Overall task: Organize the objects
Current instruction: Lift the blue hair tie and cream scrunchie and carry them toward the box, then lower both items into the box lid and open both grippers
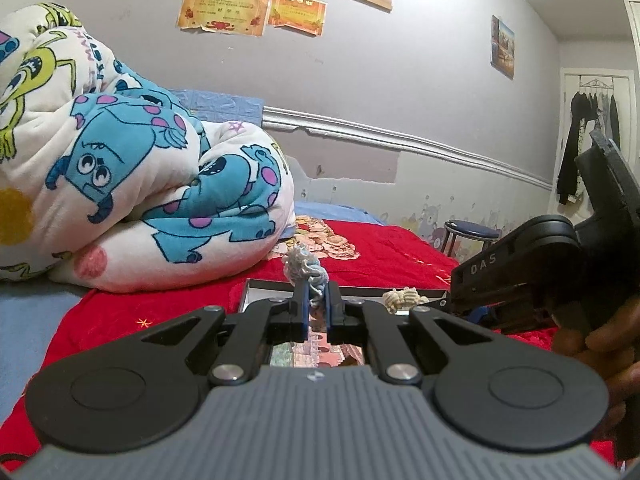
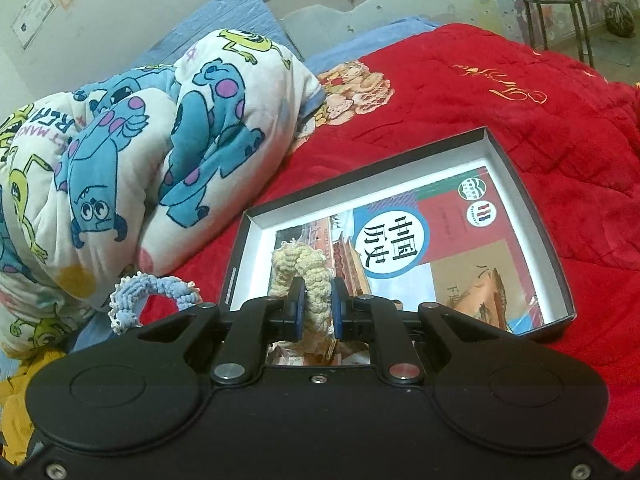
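My left gripper [image 1: 317, 300] is shut on a light blue scrunchie [image 1: 310, 270] and holds it just over the near edge of a shallow dark box [image 1: 344, 290]. The blue scrunchie also shows in the right wrist view [image 2: 154, 294], at the box's left. My right gripper [image 2: 316, 300] is shut on a cream scrunchie [image 2: 304, 270] and holds it over the box [image 2: 516, 168], above the book [image 2: 404, 240] lying in it. The cream scrunchie [image 1: 402, 298] and the right gripper's body [image 1: 532, 268] show at the right of the left wrist view.
The box lies on a red blanket [image 2: 520, 96] on a bed. A bundled cartoon-print quilt [image 2: 152, 152] lies left of the box. A stool [image 2: 554, 8] stands past the bed's far side. A wall [image 1: 360, 92] runs behind the bed.
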Available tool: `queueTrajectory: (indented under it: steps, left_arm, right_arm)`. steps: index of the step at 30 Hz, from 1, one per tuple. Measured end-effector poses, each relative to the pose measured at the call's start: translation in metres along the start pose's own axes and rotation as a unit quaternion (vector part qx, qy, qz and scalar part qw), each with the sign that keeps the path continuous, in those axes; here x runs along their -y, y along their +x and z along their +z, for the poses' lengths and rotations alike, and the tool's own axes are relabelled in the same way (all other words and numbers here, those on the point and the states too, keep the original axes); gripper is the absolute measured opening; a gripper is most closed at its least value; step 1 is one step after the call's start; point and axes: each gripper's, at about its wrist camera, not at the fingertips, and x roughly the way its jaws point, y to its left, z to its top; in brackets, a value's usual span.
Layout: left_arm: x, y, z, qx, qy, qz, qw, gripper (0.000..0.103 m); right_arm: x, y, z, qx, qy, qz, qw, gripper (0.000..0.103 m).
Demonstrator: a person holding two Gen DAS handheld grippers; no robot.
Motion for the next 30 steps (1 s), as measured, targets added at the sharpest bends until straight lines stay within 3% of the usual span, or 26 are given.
queueTrajectory:
  steps: [30]
  left_arm:
    - [-0.018,0.015,0.004,-0.005,-0.025,-0.001,0.9997,0.011]
  right_arm:
    - [-0.008,0.030,0.001,-0.006,-0.001,-0.037,0.999,0.014]
